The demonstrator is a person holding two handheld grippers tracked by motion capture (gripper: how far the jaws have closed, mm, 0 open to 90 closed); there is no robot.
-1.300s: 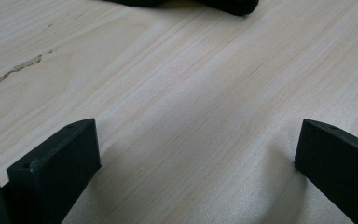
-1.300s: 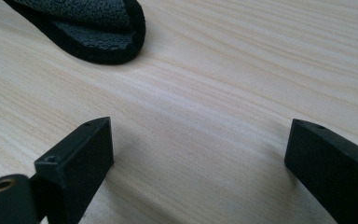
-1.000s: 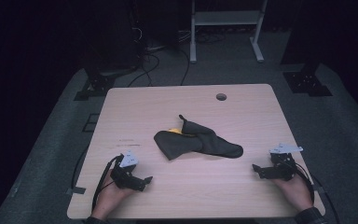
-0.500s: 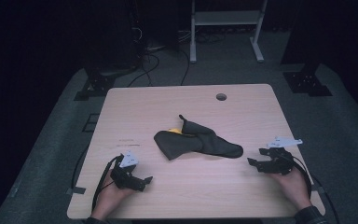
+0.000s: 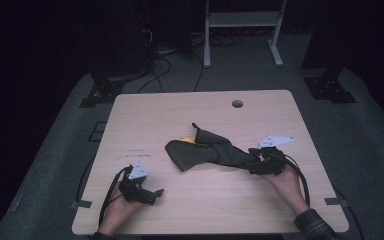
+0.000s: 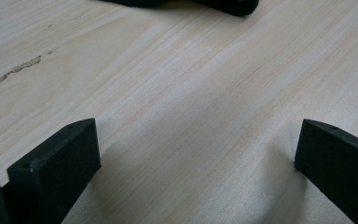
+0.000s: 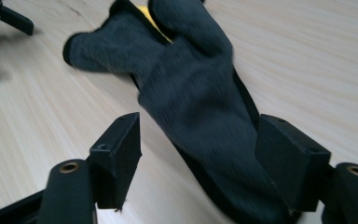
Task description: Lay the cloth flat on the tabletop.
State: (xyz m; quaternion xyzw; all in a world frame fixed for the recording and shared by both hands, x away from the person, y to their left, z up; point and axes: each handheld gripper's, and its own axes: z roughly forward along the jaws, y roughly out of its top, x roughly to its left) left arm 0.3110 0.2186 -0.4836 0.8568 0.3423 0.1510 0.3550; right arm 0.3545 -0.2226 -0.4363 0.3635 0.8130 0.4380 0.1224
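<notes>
1. High view: dark cloth (image 5: 205,152) mid-tabletop (image 5: 190,210), over something yellow (image 5: 186,141).
2. Right gripper (image 5: 254,162) at cloth's right end; jaws part-open, just narrowed, straddling cloth.
3. Left gripper (image 5: 155,195) near front-left corner, jaws wide, empty.
4. Round hole (image 5: 237,104) near far edge.

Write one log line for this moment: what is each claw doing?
right claw: just been closing, dark grey fabric cloth end between jaws | left claw: open over light wooden table

I see a light wood worktop (image 5: 155,125) with a round hole (image 5: 237,104) near its far edge, grey carpet (image 5: 55,150) around it, white stand legs (image 5: 240,20) and cables (image 5: 165,57) behind.
</notes>
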